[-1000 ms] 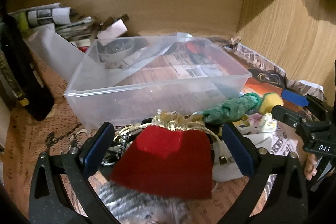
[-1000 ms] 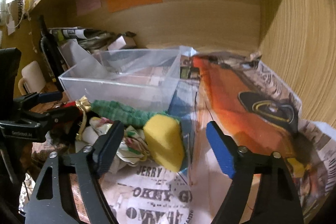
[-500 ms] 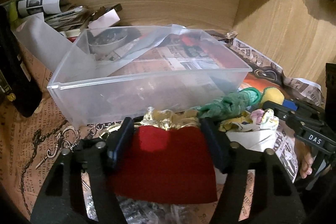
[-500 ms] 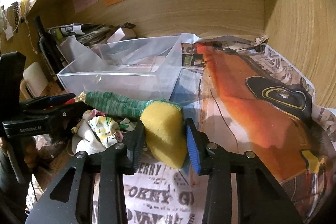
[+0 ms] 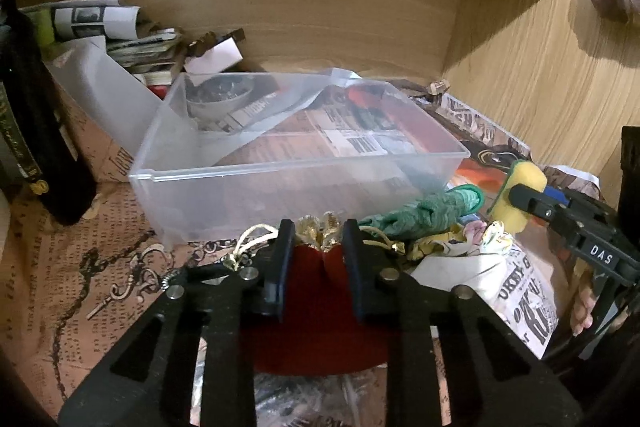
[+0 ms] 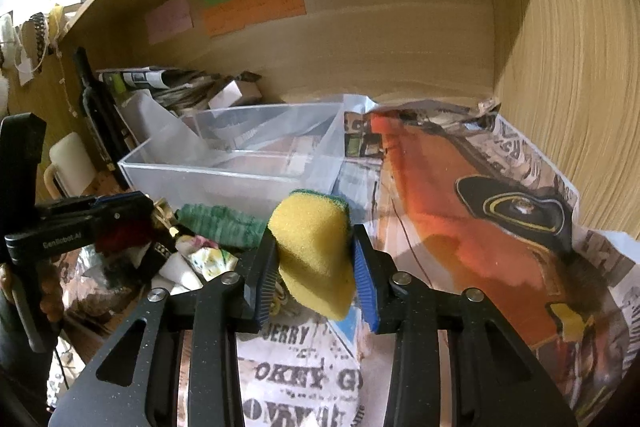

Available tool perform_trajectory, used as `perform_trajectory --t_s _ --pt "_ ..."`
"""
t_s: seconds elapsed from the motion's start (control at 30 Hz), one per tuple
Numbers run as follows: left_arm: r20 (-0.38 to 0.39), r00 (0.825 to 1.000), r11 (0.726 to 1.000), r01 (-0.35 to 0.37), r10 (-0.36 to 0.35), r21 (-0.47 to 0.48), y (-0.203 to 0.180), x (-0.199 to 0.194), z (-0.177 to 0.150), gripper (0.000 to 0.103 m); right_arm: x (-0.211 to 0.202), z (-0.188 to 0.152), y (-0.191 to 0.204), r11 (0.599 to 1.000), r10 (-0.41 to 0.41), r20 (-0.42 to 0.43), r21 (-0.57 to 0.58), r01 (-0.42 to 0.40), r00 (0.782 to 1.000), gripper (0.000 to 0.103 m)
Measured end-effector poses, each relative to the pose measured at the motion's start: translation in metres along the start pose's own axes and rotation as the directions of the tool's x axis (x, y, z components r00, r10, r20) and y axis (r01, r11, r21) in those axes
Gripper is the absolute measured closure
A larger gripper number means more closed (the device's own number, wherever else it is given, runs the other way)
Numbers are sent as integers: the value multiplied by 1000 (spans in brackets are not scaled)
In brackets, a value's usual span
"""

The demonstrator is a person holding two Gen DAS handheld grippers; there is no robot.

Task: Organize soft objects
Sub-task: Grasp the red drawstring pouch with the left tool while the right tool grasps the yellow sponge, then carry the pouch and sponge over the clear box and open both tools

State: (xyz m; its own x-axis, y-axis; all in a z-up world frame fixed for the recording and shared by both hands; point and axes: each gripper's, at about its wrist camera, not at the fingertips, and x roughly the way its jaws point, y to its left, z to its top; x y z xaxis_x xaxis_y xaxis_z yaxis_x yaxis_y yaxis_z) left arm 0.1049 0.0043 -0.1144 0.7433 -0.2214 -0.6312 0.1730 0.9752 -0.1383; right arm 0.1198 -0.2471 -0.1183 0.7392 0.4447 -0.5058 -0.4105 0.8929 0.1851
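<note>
My left gripper (image 5: 314, 243) is shut on a red velvet pouch (image 5: 316, 307) with a gold top, just in front of the clear plastic bin (image 5: 280, 173). My right gripper (image 6: 314, 259) is shut on a yellow sponge (image 6: 314, 247) with a green back and holds it lifted off the newspaper, right of the bin (image 6: 224, 175). A green knitted cloth (image 5: 424, 213) and a floral cloth (image 5: 486, 239) lie between the grippers. The right gripper and sponge (image 5: 524, 187) also show in the left wrist view.
The bin holds only a loose plastic sheet (image 5: 280, 107). Behind it are rolled papers (image 5: 96, 19), a small bowl (image 5: 220, 93) and a box. A dark bottle (image 5: 36, 131) stands at the left. Chains and keys (image 5: 120, 291) lie left of the pouch. Wooden walls close the back and right.
Both grippers have closed: the left one on the red pouch, the right one on the yellow sponge. The sponge has been lifted a little off the newspaper.
</note>
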Motion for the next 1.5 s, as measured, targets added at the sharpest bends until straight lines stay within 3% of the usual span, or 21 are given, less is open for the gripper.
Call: perform_trajectory --t_s 0.03,0.27,0.33,0.4,0.47,0.63,0.73,0.8,0.87,1.17,1.5 --pt "-4 1000 1000 5 -5 0 0 -1 -1 95 -1 0 1 1000 -2 4 -1 2 1000 71" --pt "-3 1000 1000 -4 4 9 2 -9 -3 94 -6 5 5 1000 -3 24 -13 4 1000 71" --pt "-4 1000 1000 -9 9 5 3 -11 -3 83 -7 5 7 1000 -2 22 -13 2 1000 71" --pt "2 999 999 -33 33 6 4 -11 -3 56 -6 5 8 1000 3 20 -12 -2 1000 71" --pt "-1 999 999 -41 41 13 4 -9 -5 50 -7 4 9 1000 5 19 -16 -5 1000 71" --pt "-67 997 999 -38 39 12 8 7 -12 50 -7 4 10 1000 4 14 -19 -4 1000 71" --pt "-79 996 999 -30 29 -15 14 13 -13 59 -6 4 11 1000 3 14 -19 -3 1000 71" --pt "-70 998 999 -12 10 -33 18 11 -11 79 -6 5 12 1000 3 11 -19 -3 1000 71" --pt "-60 998 999 -8 6 -31 18 9 -10 91 -6 6 14 1000 1 13 -26 -1 1000 71" --pt "38 998 999 -46 46 -19 14 -27 3 96 -13 32 26 997 15 91 -73 -9 996 71" --pt "179 983 999 -31 38 -44 21 -73 44 96 -3 69 43 990 91 149 -123 -73 985 71"
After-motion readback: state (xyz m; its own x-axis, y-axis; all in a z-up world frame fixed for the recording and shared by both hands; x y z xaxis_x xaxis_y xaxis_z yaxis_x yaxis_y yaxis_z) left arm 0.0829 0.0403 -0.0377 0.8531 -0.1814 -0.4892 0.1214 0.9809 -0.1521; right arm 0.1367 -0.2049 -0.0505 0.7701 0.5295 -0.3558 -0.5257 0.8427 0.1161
